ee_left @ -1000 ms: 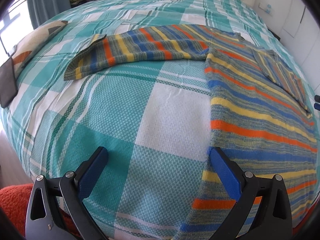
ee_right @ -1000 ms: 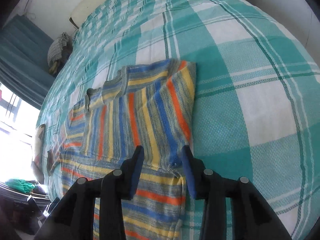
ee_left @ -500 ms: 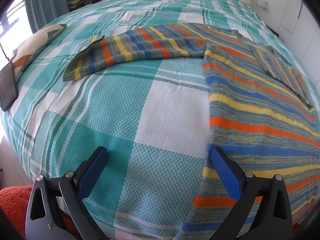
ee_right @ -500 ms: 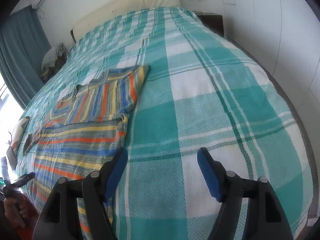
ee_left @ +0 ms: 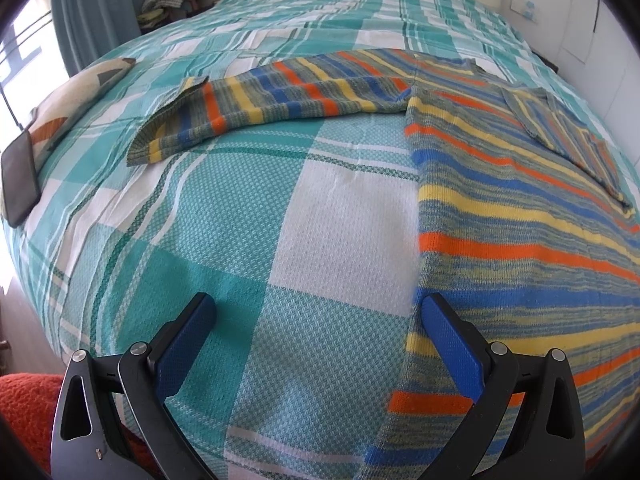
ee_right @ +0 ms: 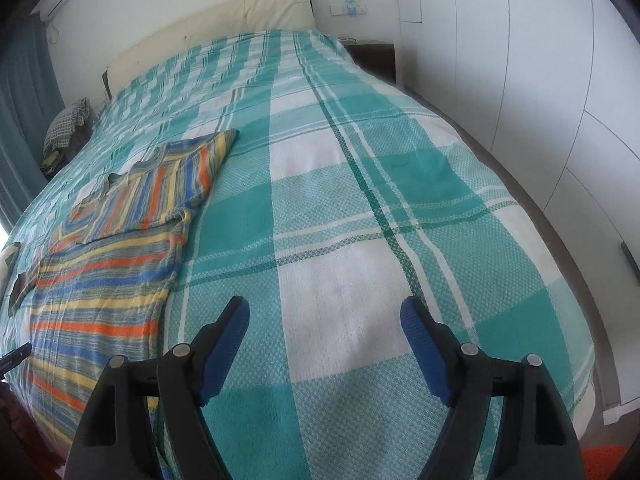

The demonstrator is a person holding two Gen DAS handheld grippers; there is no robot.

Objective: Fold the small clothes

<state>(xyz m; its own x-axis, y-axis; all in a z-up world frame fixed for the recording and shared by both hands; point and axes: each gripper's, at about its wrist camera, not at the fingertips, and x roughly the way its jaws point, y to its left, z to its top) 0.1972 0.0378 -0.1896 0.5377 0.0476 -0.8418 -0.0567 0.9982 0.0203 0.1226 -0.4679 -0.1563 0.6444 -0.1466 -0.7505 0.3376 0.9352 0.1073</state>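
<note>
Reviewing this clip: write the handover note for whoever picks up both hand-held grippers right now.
Left hand-held gripper: open, empty, over the bedspread by the striped sweater's side edge.
Right hand-held gripper: open, empty, over bare bedspread, apart from the sweater.
Done: one sleeve lies folded across the sweater's chest.
Left: the other sleeve lies spread out sideways; fold it in, then fold the body.

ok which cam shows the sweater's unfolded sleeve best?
Left wrist: the outstretched sleeve lies across the bedspread in full, cuff to shoulder. Right wrist shows the striped sweater at far left, with only its other sleeve, folded over the body; the outstretched one isn't discernible.
</note>
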